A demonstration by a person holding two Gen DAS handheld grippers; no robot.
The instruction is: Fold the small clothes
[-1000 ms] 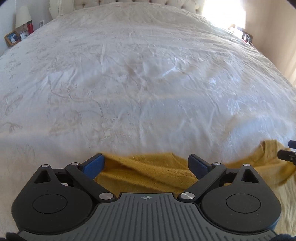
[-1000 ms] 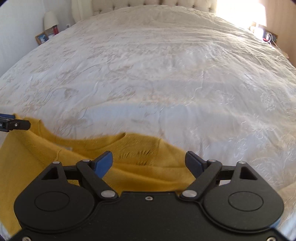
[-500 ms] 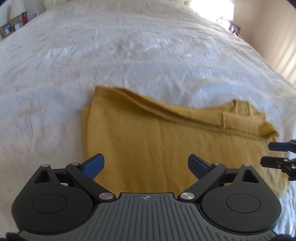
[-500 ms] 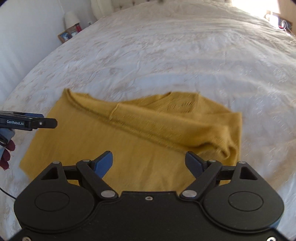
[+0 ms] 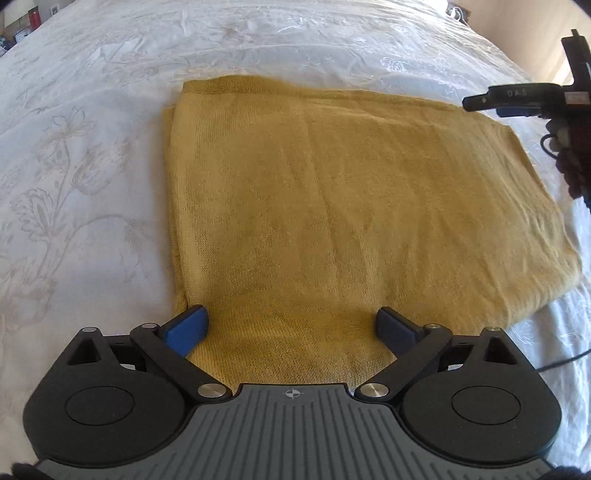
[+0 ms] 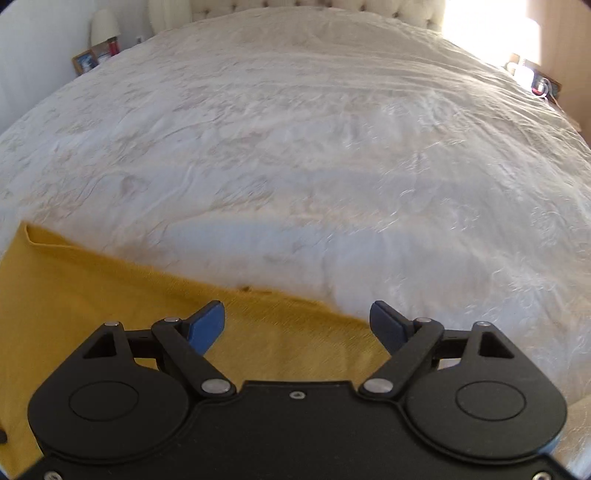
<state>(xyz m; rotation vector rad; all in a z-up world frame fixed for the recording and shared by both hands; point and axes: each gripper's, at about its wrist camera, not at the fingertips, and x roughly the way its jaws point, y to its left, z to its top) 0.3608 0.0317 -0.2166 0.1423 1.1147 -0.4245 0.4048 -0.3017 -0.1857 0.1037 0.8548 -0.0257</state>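
A mustard-yellow knit garment lies folded flat as a rough rectangle on the white bed. My left gripper is open and empty, its blue fingertips over the garment's near edge. My right gripper is open and empty above the garment, which fills the lower left of the right wrist view. The right gripper also shows in the left wrist view at the upper right, beyond the garment's far right corner.
The white embroidered bedspread stretches in all directions. A tufted headboard is at the far end. A lamp and photo frames stand at the far left, small items on a nightstand at the far right.
The garment now lies as a smooth flat rectangle; its ridged fold and collar no longer show. My left gripper has come closer over its near edge. My right gripper has tilted up toward the headboard.
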